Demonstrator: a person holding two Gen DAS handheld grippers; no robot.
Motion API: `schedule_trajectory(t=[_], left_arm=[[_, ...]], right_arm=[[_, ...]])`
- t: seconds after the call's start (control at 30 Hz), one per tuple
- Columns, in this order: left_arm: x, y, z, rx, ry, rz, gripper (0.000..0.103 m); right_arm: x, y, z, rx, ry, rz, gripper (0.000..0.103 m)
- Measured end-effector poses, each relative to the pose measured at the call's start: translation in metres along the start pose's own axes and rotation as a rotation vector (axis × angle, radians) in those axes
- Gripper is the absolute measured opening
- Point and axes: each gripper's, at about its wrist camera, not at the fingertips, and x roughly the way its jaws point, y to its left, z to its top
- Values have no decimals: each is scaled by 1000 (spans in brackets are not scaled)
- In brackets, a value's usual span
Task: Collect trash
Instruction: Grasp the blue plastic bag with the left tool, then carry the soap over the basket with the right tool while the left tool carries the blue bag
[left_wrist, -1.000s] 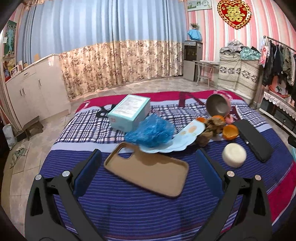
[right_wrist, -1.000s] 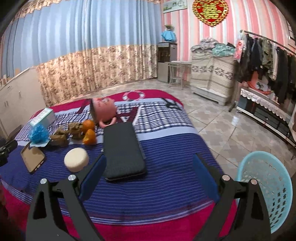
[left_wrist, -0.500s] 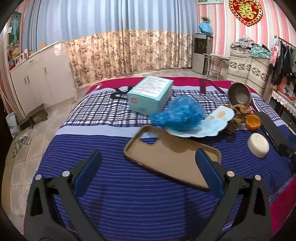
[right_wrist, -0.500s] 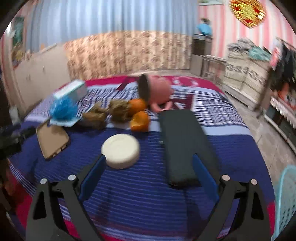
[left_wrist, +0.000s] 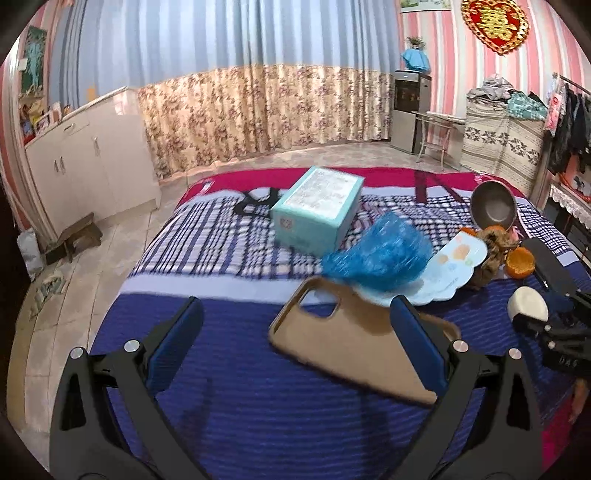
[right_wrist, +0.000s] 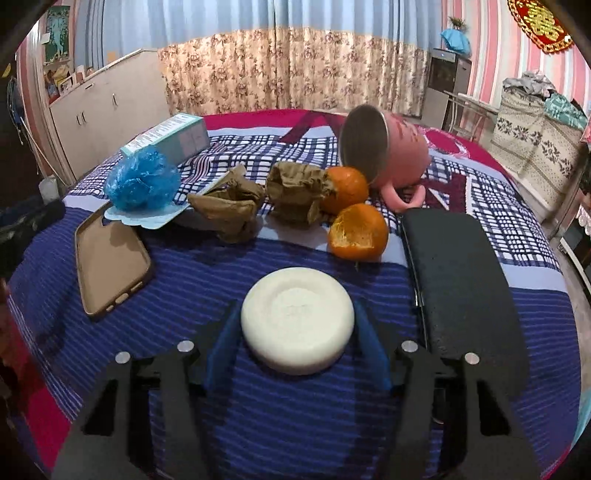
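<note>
Right wrist view is showing our right hand-held gripper (right_wrist: 297, 343) closing its jaws around a round white soap-like puck (right_wrist: 297, 319) lying on the bed (right_wrist: 295, 424); the puck sits between the blue pads (right_wrist: 221, 350), but we cannot tell whether they are pressing on it yet. Just beyond the puck we are seeing a torn-open orange peel (right_wrist: 358, 232) and a whole orange (right_wrist: 345, 190) touching each other, with two crumpled brown paper wads (right_wrist: 301, 197) to their left. A pink mug (right_wrist: 384, 147) is lying tipped on its side behind the oranges, and a long black case (right_wrist: 458, 277) is resting to the right of the puck. Farther left, a blue plastic wad (right_wrist: 142, 181) is sitting on a pale blue card (right_wrist: 147, 218), a tan phone case (right_wrist: 109, 262) is lying just beside the card, and a teal box (right_wrist: 166, 138) stands behind them. From the left wrist view, we are holding our left hand-held gripper (left_wrist: 295, 339) spread wide above the striped bedcover, nothing between its pads, with the tan phone case partly behind its right finger. At that view's right edge the right hand-held gripper is reaching toward the puck.
</note>
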Motion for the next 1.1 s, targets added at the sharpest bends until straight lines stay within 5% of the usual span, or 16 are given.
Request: schedule_trajectory(t=[0.27,0.4,0.5,0.83,1.1], left_arm=[[37,-41,22,53,36,-73,93],[60,-52,22,92,113,-118,42],[46,-55,23,105,71,-116,33],[-37,-74,56,80,-118,-161,31],[-73,-152,49,165,-144,-270,31]], right_arm=[[-44,-11,-6,0,-82,-54,61],[-70,-33,-11,44,-109,-99,61],[-93,-58,-15,113,-135,-141,61],[-180,-145,-58,302,-227,-347,61],[-226,-211,-99,381,-242,-502,61]])
